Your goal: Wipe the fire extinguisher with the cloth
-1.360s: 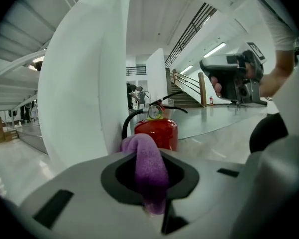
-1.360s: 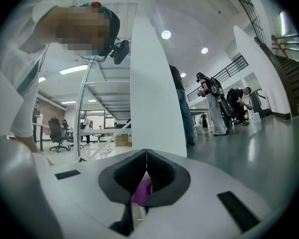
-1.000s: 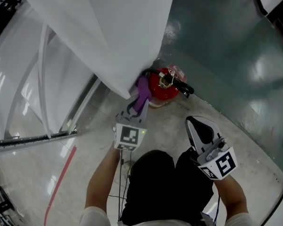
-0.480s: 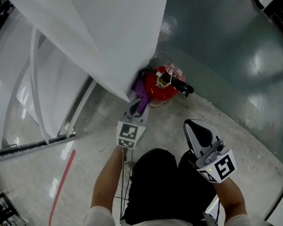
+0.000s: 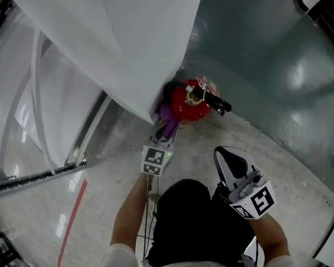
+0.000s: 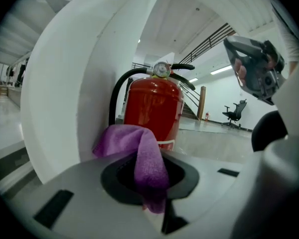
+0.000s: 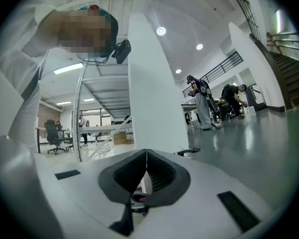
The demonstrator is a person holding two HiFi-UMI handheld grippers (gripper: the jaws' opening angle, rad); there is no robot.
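The red extinguisher (image 6: 154, 108) stands upright on the floor (image 5: 200, 141) at the foot of a white column (image 5: 139, 43), with a black hose arching up one side and a gauge and black handle on top. The purple cloth (image 6: 139, 151), pinched in the left gripper's (image 6: 149, 176) fingers, bunches low against its body.

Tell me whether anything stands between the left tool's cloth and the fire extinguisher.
Nothing visible does. The purple cloth, clamped in the left tool, faces the red fire extinguisher directly. The white panel stands to its left, beside the path, not across it.
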